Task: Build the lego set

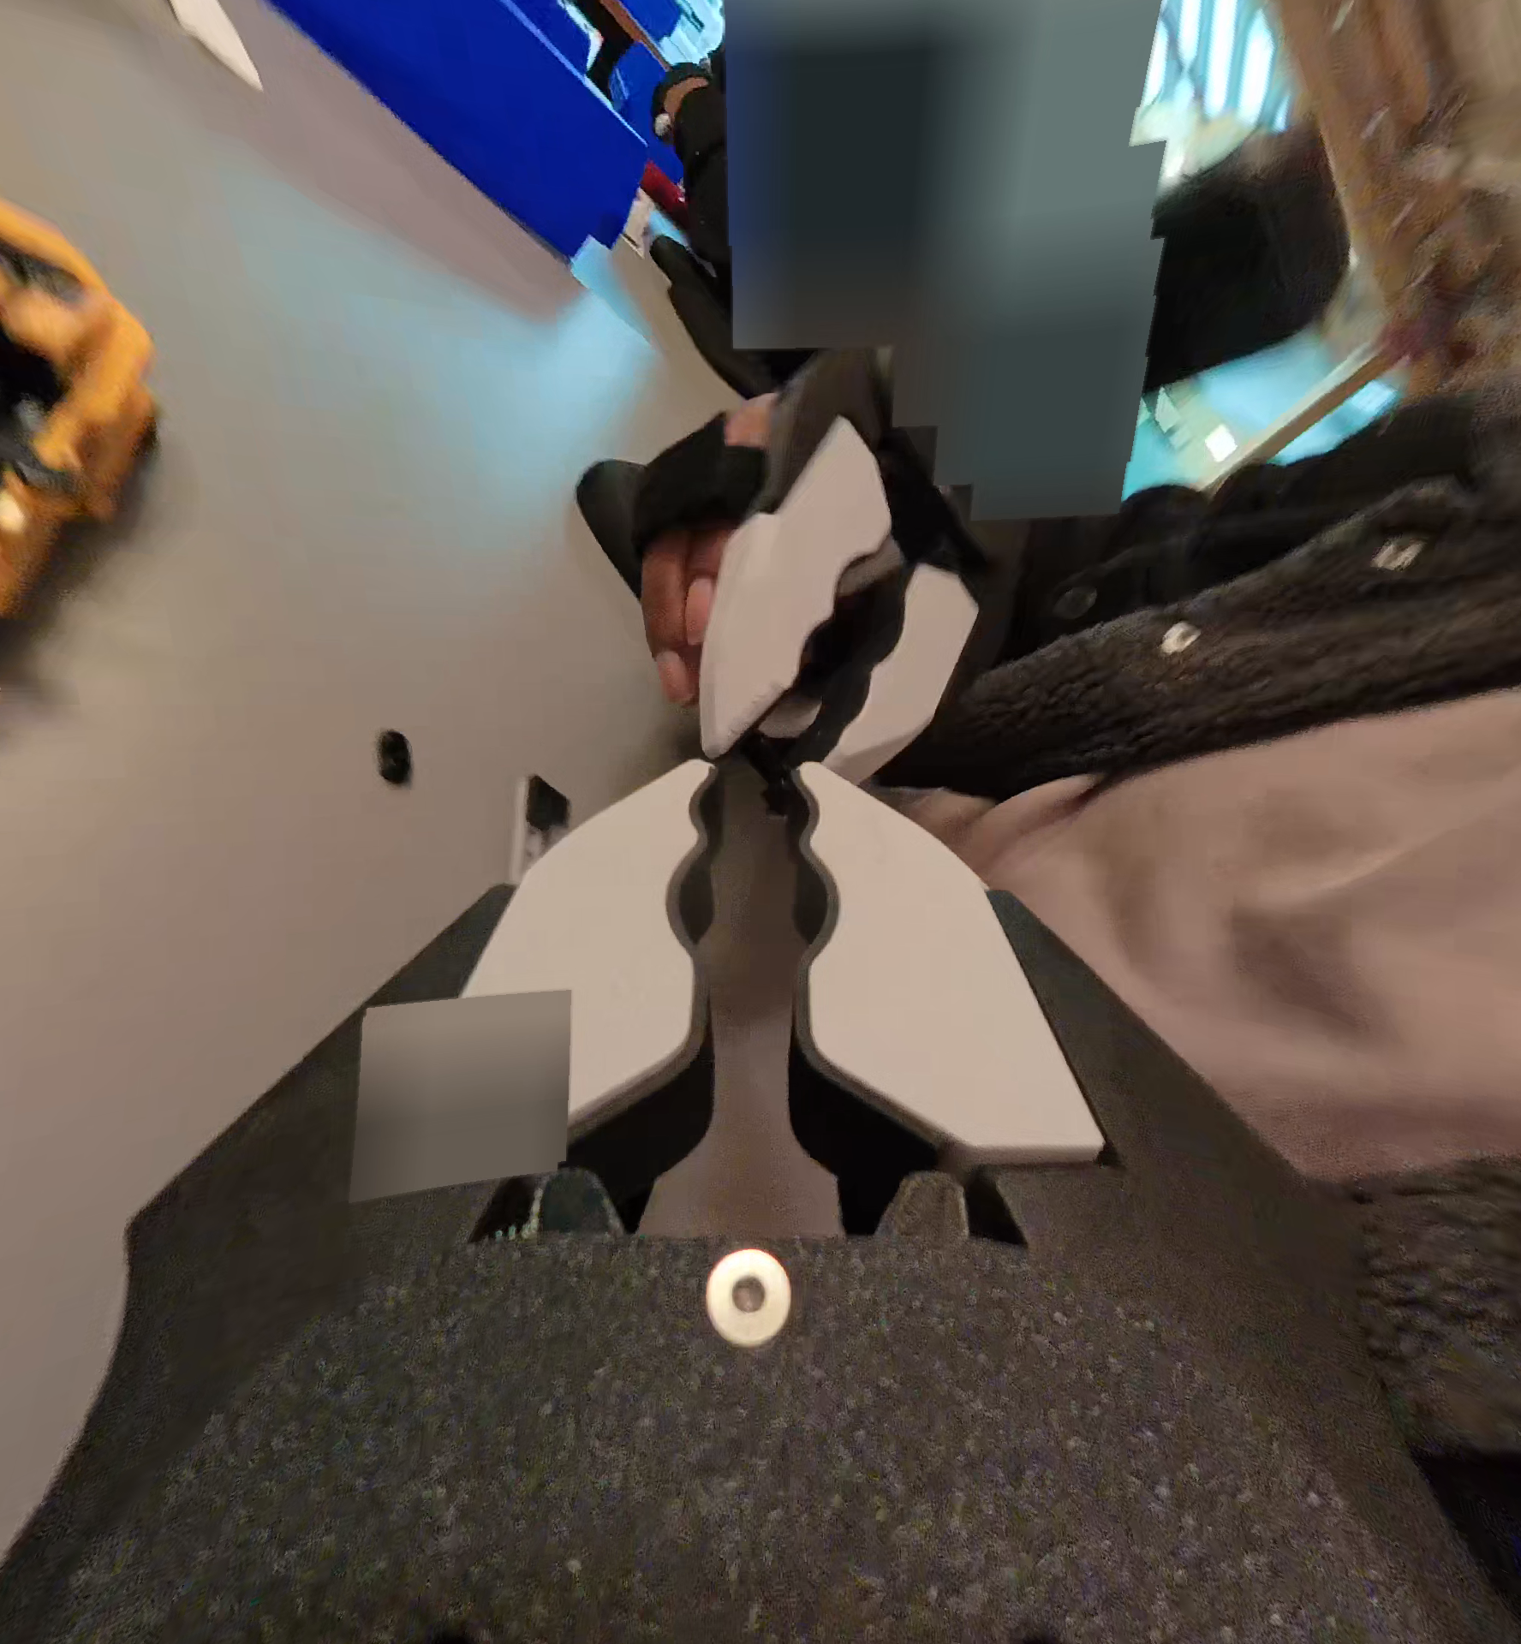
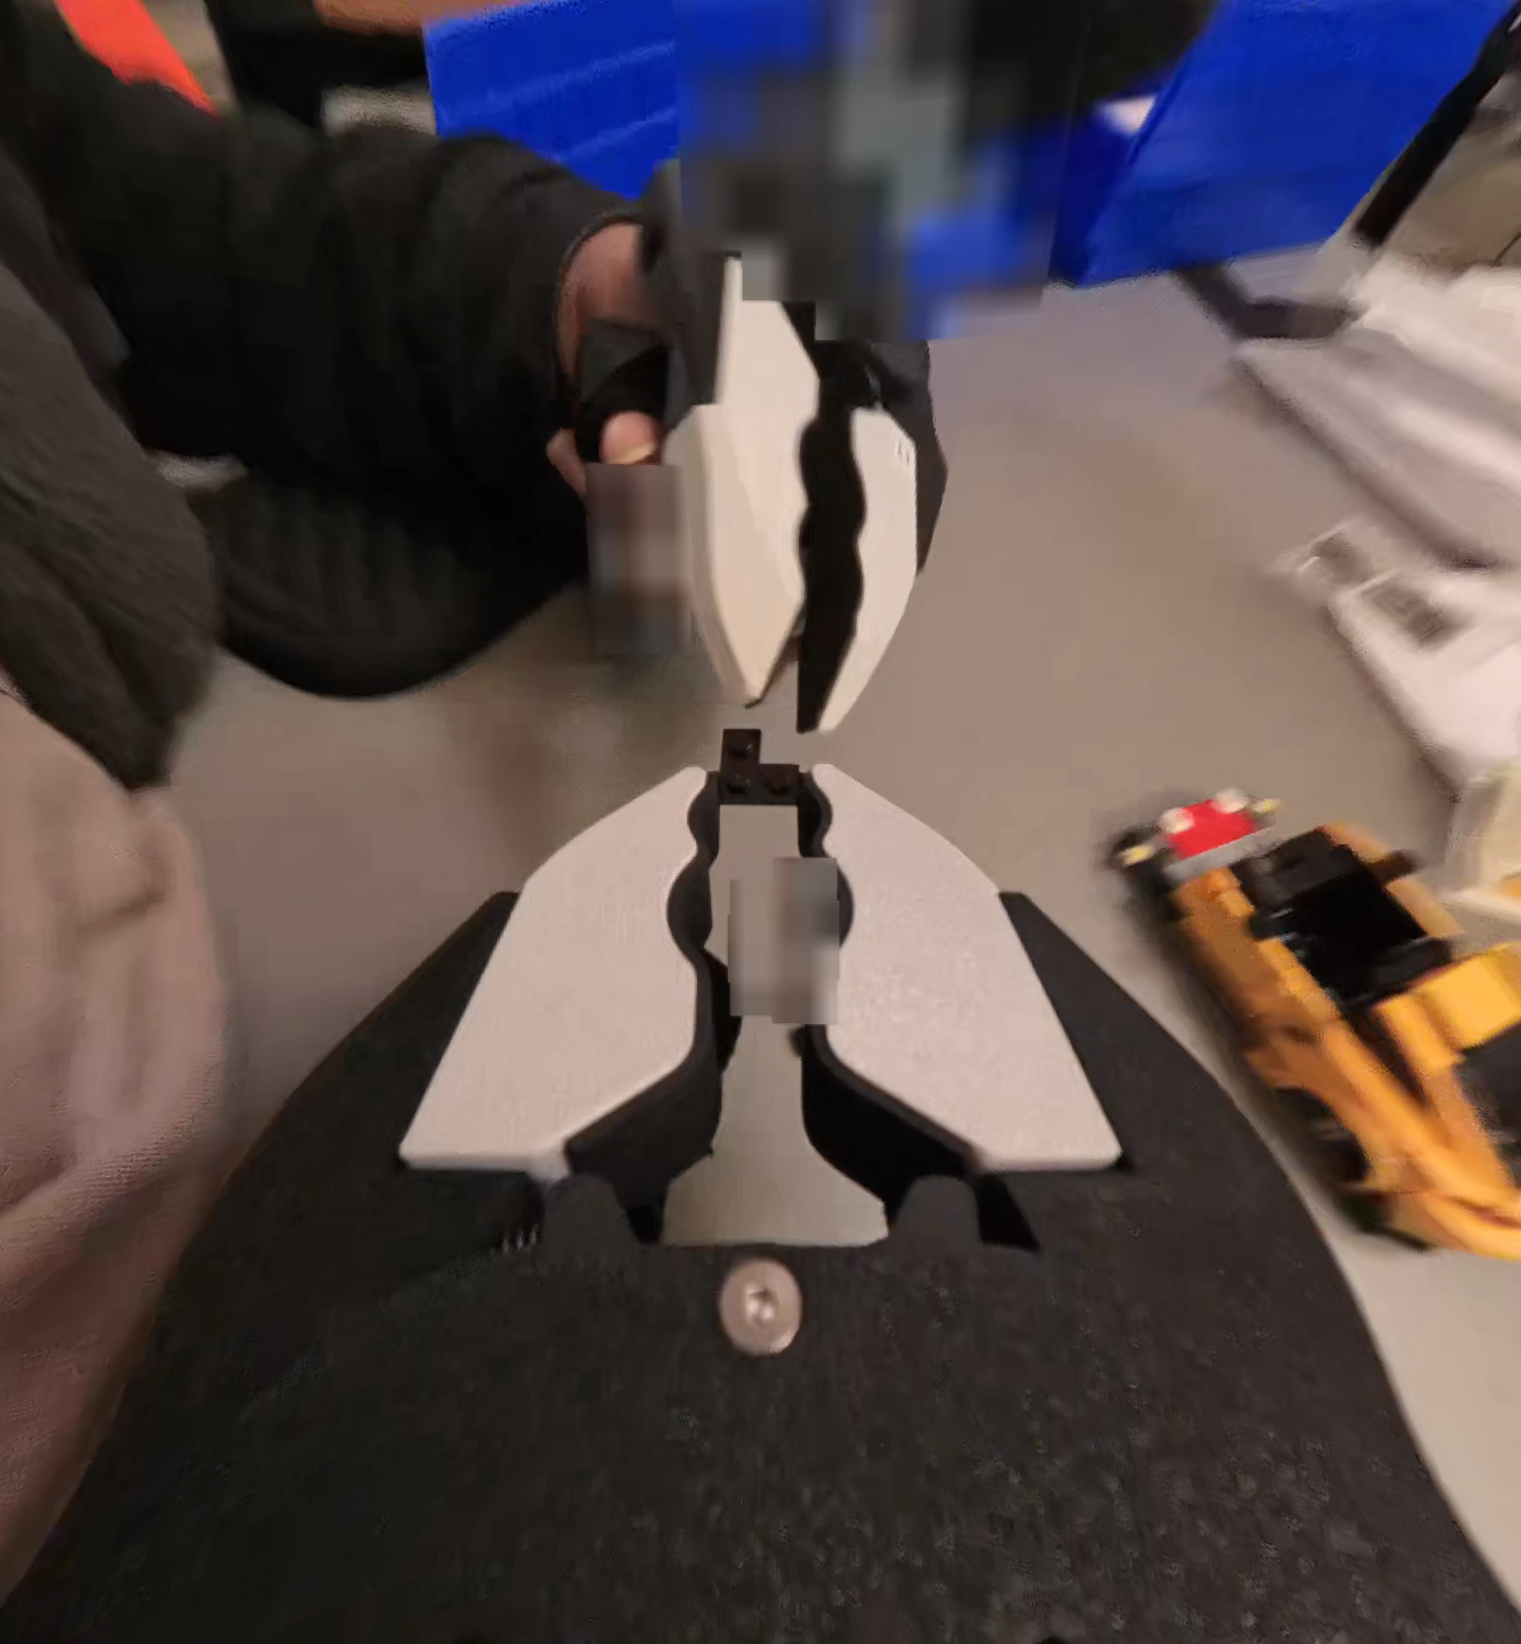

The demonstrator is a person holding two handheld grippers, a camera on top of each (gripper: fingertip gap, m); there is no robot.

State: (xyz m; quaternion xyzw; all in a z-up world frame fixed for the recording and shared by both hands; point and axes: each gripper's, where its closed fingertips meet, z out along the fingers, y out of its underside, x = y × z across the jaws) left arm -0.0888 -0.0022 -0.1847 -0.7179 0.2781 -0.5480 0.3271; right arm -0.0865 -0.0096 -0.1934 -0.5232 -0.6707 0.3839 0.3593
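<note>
My right gripper [image 2: 759, 781] is shut on a small black studded lego piece [image 2: 755, 776], held just above the grey table [image 2: 1095, 623]. My left gripper [image 2: 784, 712] faces it tip to tip, its jaws a narrow gap apart with nothing seen between them. In the left wrist view, my left gripper [image 1: 757, 776] meets the right gripper [image 1: 766, 747] and the black piece [image 1: 773, 787] sits at the tips. A yellow and black lego car [image 2: 1362, 1023] lies on the table to the right; it also shows in the left wrist view [image 1: 27, 400], blurred.
Blue bins [image 2: 1273, 133] stand at the back of the table. Clear bags and papers [image 2: 1451, 445] lie at the far right. A small black part [image 1: 394, 756] and a small white-and-black part [image 1: 543, 814] lie loose on the table. Dark sleeves [image 2: 294, 356] and a beige cloth [image 1: 1273, 934] fill one side.
</note>
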